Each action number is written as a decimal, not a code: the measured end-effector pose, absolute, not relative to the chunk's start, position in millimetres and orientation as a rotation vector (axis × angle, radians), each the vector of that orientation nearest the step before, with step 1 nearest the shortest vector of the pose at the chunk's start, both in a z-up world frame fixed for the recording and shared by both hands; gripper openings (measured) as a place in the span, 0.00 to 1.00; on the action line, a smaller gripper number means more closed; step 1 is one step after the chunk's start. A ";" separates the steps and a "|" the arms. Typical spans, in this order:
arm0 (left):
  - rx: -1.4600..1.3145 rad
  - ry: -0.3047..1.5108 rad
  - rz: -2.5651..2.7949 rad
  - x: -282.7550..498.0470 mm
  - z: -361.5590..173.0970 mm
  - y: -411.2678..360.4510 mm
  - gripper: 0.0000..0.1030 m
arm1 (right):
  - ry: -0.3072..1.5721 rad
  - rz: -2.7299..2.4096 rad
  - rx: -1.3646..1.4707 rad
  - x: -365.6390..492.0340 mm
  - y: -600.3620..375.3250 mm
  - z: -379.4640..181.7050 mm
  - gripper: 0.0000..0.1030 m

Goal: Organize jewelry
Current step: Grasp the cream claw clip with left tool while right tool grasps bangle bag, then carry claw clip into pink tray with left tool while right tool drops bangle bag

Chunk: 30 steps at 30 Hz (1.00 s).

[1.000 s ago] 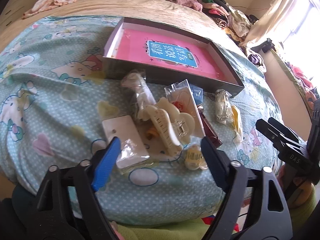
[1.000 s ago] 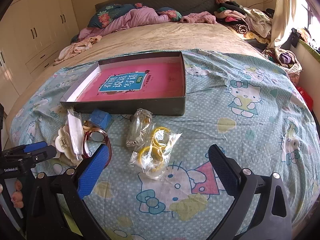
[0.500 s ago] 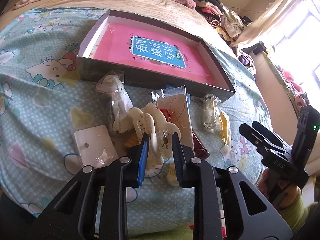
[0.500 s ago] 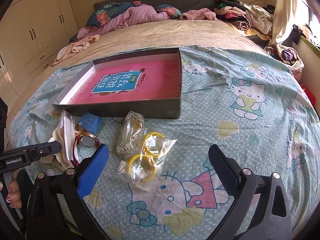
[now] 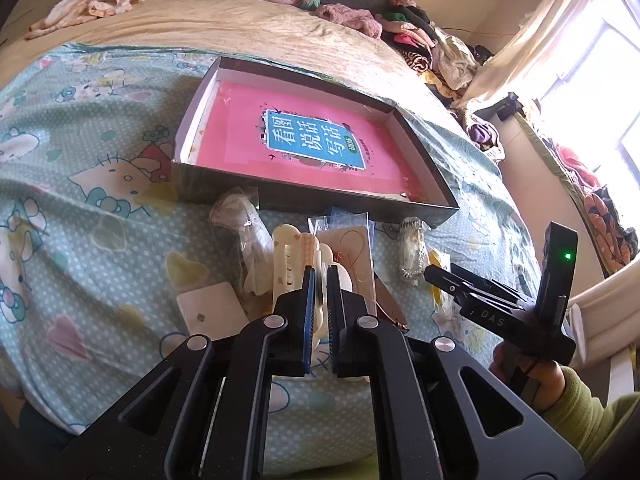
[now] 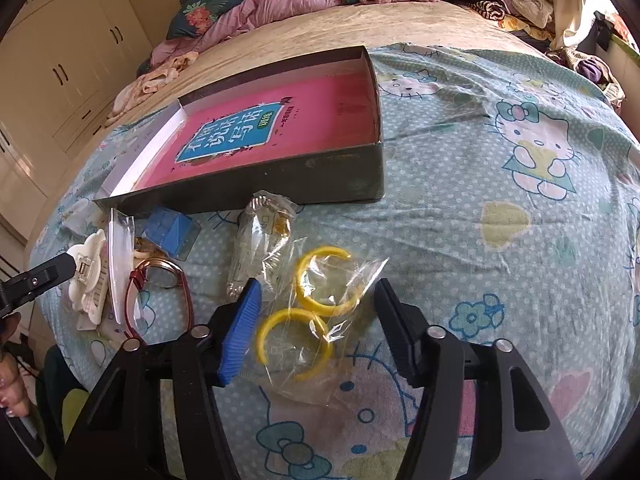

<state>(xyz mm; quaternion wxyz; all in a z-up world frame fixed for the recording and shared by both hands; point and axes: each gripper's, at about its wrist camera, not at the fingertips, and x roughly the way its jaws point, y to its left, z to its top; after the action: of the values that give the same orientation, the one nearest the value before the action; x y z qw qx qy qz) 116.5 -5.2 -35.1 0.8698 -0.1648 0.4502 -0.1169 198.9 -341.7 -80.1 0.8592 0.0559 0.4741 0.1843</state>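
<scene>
Jewelry pieces are seen being picked from a bed for sorting into the open box, where a pink book lies. The left gripper has just been closing and is clamped narrow on the cream hair claw, which rests in the pile just before the box's near wall. The right gripper, jaws just drawn in but not yet pressing, is set astride the clear bag of yellow bangles, flat on the bedspread. Next, it is judged, the claw must be lifted clear of neighbouring packets and the crinkly bag pinched firmly.
</scene>
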 end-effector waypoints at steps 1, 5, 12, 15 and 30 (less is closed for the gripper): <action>-0.345 0.942 -0.246 117.4 -34.7 -5.3 0.01 | 0.992 0.390 0.127 198.2 -343.0 -79.1 0.48; -0.350 0.934 -0.258 117.3 -30.5 -4.5 0.00 | 0.968 0.401 0.157 194.2 -349.7 -71.3 0.45; -0.357 0.903 -0.260 114.9 -16.5 3.4 0.00 | 0.904 0.403 0.165 190.3 -353.2 -45.9 0.45; -0.352 0.888 -0.256 119.2 -8.7 7.3 0.00 | 0.875 0.409 0.158 192.2 -350.6 -34.5 0.45; -0.363 0.837 -0.222 169.2 11.3 28.9 0.00 | 0.791 0.449 0.137 232.4 -329.5 -6.9 0.45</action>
<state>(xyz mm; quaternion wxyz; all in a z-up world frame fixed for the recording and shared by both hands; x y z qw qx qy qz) 169.2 28.9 11.3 0.8918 -0.1749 0.4034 -0.1068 232.4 -329.5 -6.9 0.8961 0.0663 0.3818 0.2166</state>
